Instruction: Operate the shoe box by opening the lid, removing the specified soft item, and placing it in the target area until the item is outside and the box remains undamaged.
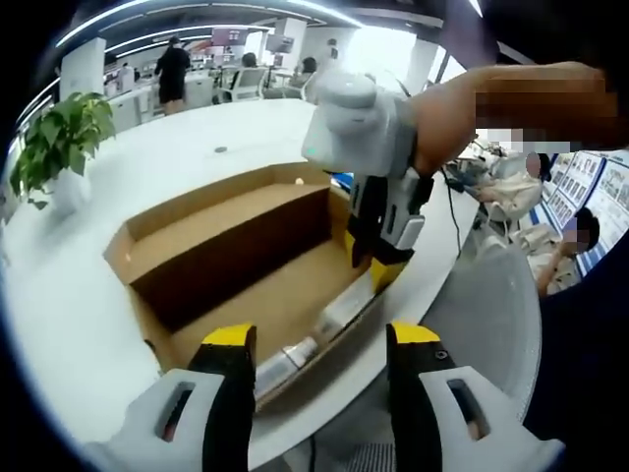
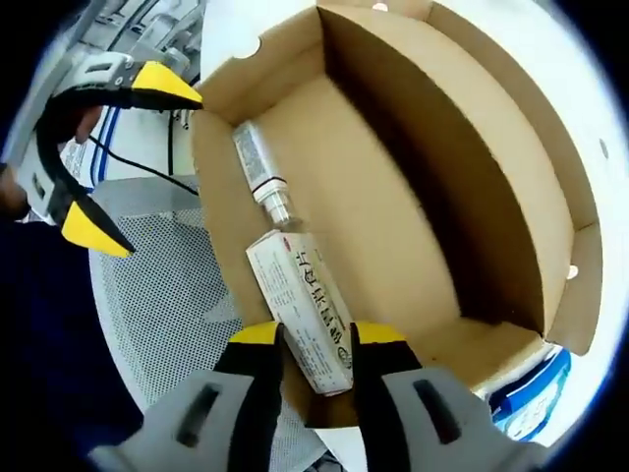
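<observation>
white table (image 1: pixel 88 324), box (image 2: pixel 393 177) open, right tongs (image 2: pixel 316 339) clamp tube (image 2: pixel 300 305).

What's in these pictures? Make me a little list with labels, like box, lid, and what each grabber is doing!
box: brown cardboard shoe box on a white table
lid: open, flap standing up
inside: white tube with print, lying along one wall
right gripper: jaws either side of the tube's end, grip not certain
left gripper: open, holding nothing, near the box's edge
nearby: potted plant on the table
</observation>
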